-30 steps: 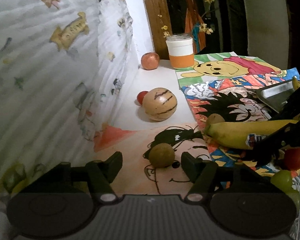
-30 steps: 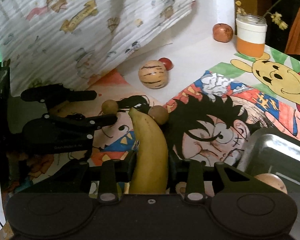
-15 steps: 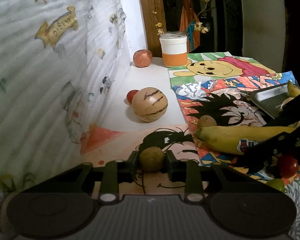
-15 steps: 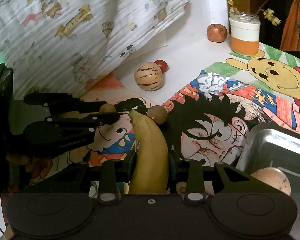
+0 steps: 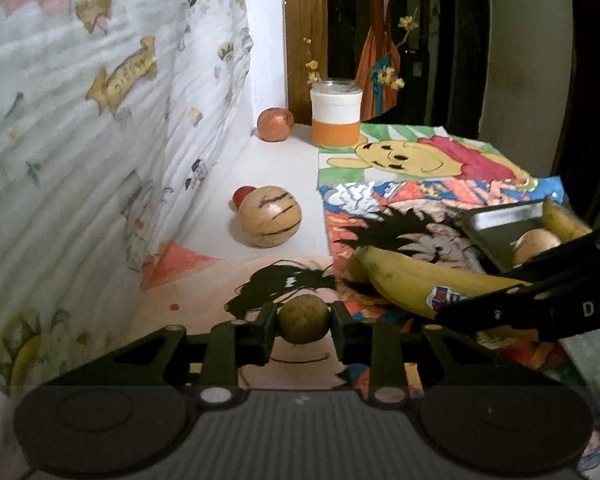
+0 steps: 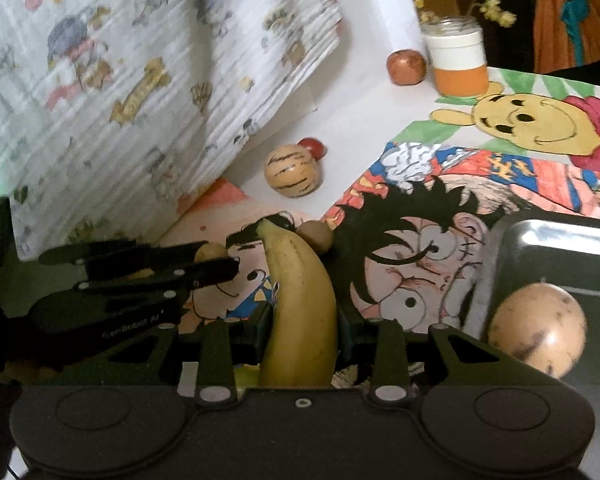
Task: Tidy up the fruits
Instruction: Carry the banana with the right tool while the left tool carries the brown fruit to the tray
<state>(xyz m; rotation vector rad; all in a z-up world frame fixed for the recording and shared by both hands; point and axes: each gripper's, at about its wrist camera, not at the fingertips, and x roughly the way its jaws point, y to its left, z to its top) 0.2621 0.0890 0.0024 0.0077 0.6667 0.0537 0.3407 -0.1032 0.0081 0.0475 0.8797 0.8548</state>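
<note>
left tongs [image 5: 304,319] have just clenched on a small brown fruit [image 5: 304,318]; right tongs [image 6: 302,334] grasp the banana [image 6: 300,312] beside the metal tray [image 6: 560,248].

My matt black plastic left gripper [image 5: 304,326] is pinching a dull, rough-skinned little fruit [image 5: 304,319], while my right gripper [image 6: 302,334] is clamping a smooth, waxy banana [image 6: 300,312]. At the desk's right edge a metal tray [image 6: 560,248] is gleaming glossy. Along the left edge, ribbed printed cloth [image 5: 80,152] is hanging matt above crayoned paper drawings [image 5: 420,160].
</note>
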